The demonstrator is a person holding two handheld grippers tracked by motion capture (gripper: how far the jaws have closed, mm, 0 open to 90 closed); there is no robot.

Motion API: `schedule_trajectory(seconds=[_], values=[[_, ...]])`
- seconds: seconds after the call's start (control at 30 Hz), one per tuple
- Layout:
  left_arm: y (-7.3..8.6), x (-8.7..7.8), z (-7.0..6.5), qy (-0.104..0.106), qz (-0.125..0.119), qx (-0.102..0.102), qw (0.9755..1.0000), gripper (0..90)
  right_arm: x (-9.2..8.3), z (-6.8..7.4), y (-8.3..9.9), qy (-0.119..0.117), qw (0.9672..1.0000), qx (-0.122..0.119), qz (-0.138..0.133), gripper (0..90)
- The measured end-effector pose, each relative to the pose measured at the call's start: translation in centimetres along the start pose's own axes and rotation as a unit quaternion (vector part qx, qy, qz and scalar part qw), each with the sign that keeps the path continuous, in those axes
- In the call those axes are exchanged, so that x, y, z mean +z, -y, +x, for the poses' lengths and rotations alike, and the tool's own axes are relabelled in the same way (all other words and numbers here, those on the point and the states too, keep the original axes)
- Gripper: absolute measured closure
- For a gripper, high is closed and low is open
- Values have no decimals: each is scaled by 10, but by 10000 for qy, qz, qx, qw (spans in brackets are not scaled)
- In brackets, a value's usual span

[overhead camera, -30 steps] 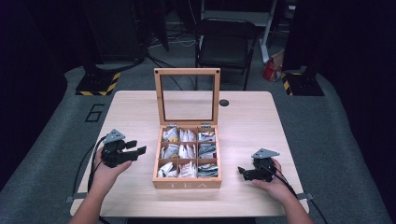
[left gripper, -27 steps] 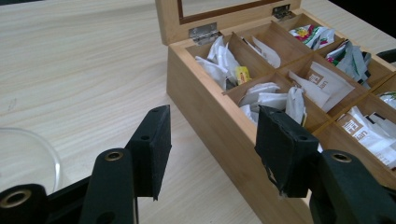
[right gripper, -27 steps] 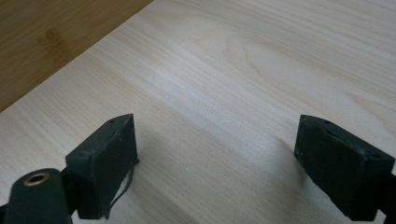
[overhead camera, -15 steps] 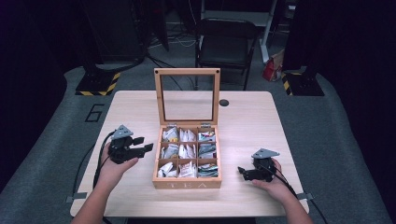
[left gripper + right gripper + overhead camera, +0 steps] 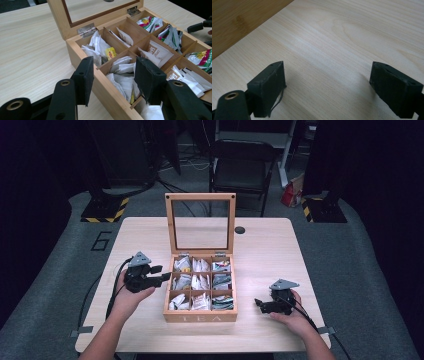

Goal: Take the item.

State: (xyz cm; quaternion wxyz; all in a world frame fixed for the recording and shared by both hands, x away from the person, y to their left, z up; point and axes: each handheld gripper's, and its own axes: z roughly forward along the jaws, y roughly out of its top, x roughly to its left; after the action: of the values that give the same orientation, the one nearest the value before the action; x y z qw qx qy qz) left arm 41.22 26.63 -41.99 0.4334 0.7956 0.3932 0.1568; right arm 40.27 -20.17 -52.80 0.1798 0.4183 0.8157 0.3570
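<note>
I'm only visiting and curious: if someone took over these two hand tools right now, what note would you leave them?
Left gripper: jaws open, just been closing, straddling the left wall of the wooden tea box, nothing gripped.
Right gripper: open, empty, low over the table right of the box.
Box: lid upright, nine compartments with tea bags.
Done: box opened.
Left: probably picking a bag from the left column.

Left gripper (image 5: 161,273): jaws partly apart, just been closing, nothing gripped. Right gripper (image 5: 258,303): jaws wide apart, held low, empty.
</note>
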Motion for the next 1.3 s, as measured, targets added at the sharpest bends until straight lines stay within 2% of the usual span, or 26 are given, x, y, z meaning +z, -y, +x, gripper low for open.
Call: schedule_trajectory(seconds=[0.07,0.37,0.63,0.77,0.83,0.9,0.93,1.07,1.1,1.23,1.27,1.3], values=[[-1,3,-2,5,44,78,10000,497,0,0,0,-2,10000,-2,1,125],[-4,21,-10,171,134,128,9997,551,0,0,0,17,10000,0,-2,125],[-5,32,-14,292,172,21,9994,564,0,0,0,16,10000,10,-5,125],[-5,34,-16,322,185,26,9993,595,0,0,0,-1,10000,6,-4,124],[-4,36,-16,278,226,113,9993,603,0,0,0,12,10000,-3,0,125],[-4,37,-17,337,267,93,9990,615,0,0,0,11,10000,-1,-1,124],[-4,38,-17,308,254,163,9991,620,0,0,0,12,10000,-2,0,125],[-3,40,-19,362,294,113,9988,646,0,0,0,14,10000,0,-2,125],[-3,41,-19,360,326,165,9987,657,0,0,0,10,10000,-3,0,125],[-2,42,-21,422,316,129,9985,707,0,0,0,12,10000,-1,-1,125],[-3,42,-20,429,329,172,9984,711,0,0,0,13,10000,-1,-3,125],[-2,42,-21,469,351,79,9983,717,0,0,0,11,10000,-1,-1,125]])
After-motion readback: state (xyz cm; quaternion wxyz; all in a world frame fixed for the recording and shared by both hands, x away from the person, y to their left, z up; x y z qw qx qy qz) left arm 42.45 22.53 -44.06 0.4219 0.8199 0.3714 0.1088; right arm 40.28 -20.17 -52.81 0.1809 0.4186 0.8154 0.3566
